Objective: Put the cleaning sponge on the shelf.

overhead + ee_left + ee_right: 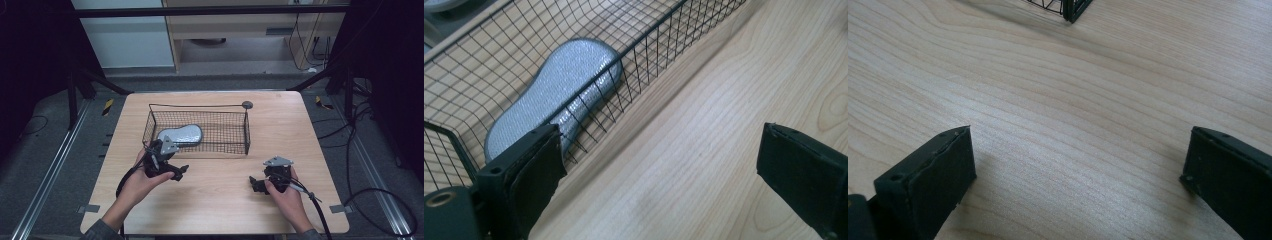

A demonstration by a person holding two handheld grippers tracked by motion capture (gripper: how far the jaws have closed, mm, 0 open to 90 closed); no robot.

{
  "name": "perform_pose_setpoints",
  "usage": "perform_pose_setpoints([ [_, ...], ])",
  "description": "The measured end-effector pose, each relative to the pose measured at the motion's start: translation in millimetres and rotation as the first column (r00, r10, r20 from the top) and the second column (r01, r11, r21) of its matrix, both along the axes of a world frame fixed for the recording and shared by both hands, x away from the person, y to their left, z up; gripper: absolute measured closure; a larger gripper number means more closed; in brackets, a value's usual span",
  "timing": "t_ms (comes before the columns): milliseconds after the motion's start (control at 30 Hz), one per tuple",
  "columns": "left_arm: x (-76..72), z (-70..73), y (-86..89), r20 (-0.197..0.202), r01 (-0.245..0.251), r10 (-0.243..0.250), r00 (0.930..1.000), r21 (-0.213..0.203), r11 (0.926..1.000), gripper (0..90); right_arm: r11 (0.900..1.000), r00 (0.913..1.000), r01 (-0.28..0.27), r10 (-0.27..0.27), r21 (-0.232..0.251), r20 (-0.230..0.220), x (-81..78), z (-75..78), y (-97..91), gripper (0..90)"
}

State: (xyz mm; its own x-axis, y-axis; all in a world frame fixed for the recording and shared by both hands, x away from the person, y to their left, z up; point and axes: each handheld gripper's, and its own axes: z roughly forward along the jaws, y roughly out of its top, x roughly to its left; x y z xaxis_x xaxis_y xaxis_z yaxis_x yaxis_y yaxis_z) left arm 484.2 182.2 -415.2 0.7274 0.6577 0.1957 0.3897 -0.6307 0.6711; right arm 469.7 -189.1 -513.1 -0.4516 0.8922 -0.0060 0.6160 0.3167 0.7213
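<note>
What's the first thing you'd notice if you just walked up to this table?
The black wire basket in the middle of the wooden table, with a shiny silver-grey sponge lying flat in its left end. Next, the two hands near the front edge: the left gripper sits just outside the basket near the sponge, the right gripper over bare wood, both with jaws wide apart and empty.

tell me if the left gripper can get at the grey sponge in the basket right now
Probably yes: the left gripper is open beside the black wire mesh basket, whose top is open. The grey peanut-shaped sponge lies uncovered inside, but the near wall means reaching over.
</note>
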Motion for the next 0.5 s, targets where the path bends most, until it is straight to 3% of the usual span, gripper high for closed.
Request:
perform_pose_setpoints([
  [267, -9.0, -22.5, 16.1, -0.023, -0.045, 0.044, 0.9988, -0.027, 0.9986, 4.8, 1.0000, 1.0000, 0.000, 0.000, 0.000, 0.000, 0.0, 0.0, 0.0, 0.5],
  [500, -12.9, -46.8, 47.4, -0.053, -0.126, 0.127, 0.9906, 0.014, 0.9919, 4.8, 1.0000, 1.0000, 0.000, 0.000, -0.001, 0.001, -0.1, 0.0, 0.0, 0.6],
])
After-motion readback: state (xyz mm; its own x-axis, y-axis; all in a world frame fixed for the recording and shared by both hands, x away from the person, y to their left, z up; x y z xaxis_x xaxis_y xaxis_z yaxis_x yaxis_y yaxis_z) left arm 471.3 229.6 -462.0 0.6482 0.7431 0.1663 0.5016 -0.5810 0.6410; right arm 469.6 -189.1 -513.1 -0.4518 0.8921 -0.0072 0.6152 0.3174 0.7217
